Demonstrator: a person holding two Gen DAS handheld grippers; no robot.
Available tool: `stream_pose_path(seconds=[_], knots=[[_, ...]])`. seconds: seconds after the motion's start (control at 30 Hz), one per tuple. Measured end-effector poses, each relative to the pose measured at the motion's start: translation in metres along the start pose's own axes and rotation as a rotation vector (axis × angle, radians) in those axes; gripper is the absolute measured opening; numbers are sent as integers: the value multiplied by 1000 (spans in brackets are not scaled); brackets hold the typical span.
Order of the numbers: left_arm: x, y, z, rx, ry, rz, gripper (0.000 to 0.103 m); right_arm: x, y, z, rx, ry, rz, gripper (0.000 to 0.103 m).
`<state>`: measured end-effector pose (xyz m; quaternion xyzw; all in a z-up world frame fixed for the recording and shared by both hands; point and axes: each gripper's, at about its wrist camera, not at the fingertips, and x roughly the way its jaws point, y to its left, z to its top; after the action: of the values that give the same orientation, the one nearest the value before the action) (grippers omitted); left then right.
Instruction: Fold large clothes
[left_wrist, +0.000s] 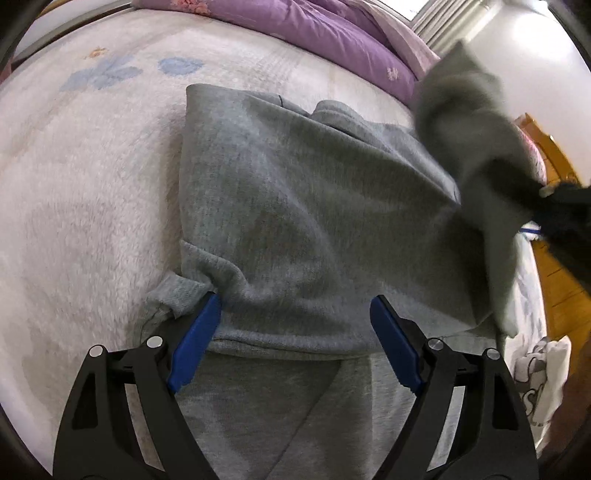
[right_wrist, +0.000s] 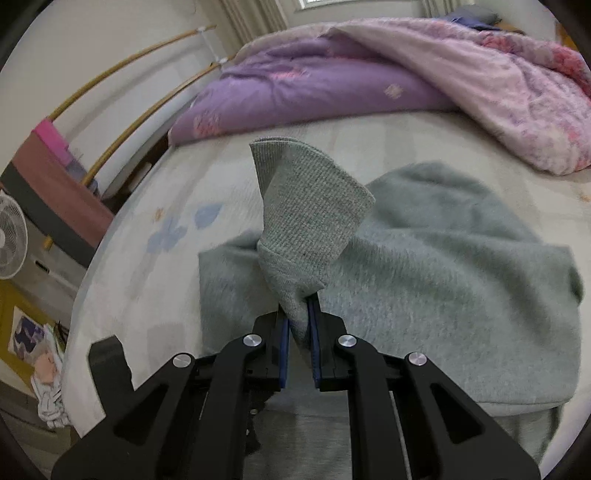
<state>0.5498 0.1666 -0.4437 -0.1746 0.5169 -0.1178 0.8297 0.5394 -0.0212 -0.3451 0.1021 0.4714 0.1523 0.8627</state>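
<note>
A large grey sweatshirt (left_wrist: 295, 206) lies partly folded on a white fleece bed cover (left_wrist: 81, 206). My left gripper (left_wrist: 295, 325) is open, its blue pads spread over the folded edge near the front, holding nothing. My right gripper (right_wrist: 298, 321) is shut on the sweatshirt's ribbed sleeve cuff (right_wrist: 310, 214) and holds it up above the body of the sweatshirt (right_wrist: 461, 280). In the left wrist view the lifted sleeve (left_wrist: 476, 155) hangs blurred at the right, with the right gripper (left_wrist: 569, 218) dark behind it.
A purple quilt (right_wrist: 306, 96) and a pink quilt (right_wrist: 517, 99) are bunched at the far side of the bed. The bed edge drops to a wooden floor (left_wrist: 565, 295) at the right. A fan (right_wrist: 11, 240) and loose clothes (right_wrist: 48, 384) lie beyond the left edge.
</note>
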Motion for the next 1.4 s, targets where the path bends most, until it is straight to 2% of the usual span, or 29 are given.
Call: stream_pose_path(seconds=[0.17,0.3,0.4,0.5,0.57,0.6,0.63,0.7,0.8,0.9,1.03,1.1,1.27,1.33,1.4], knots=[[-15,9,-3,-34,-12,-35,83,35,4,-16,15,90,42,9],[-21,19,4,-89,-21,-75,83,56,-7,-26,47,164,68,10],[-14,14,3,-38,5,-13,80,69,-20,-36,115,239,81,12],[-12,9,0,-8,0,15,80,76,-36,-43,179,270,115,12],[-12,10,0,-17,-4,22,80,74,-42,-44,198,275,152,13],[-13,9,0,-20,-2,28,80,72,-43,-44,211,282,174,16],[-13,8,2,-19,-1,33,80,69,-44,-44,227,290,209,24],[-14,3,6,-7,-7,49,80,60,-43,-44,238,289,273,31],[-25,-2,8,12,-34,91,81,40,-45,-42,243,252,325,33],[-33,-4,11,19,-51,127,81,14,-47,-37,224,188,330,33],[-46,-18,17,34,-116,148,81,-13,-61,-32,167,123,272,33],[-48,-26,20,62,-130,149,81,-24,-81,-31,181,100,212,33],[-27,-46,28,93,-103,164,81,-41,-146,-34,265,59,13,33],[-13,-49,28,104,-76,193,81,-47,-177,-38,308,53,-110,33],[1,-45,27,102,-28,211,81,-47,-201,-43,357,71,-155,33]])
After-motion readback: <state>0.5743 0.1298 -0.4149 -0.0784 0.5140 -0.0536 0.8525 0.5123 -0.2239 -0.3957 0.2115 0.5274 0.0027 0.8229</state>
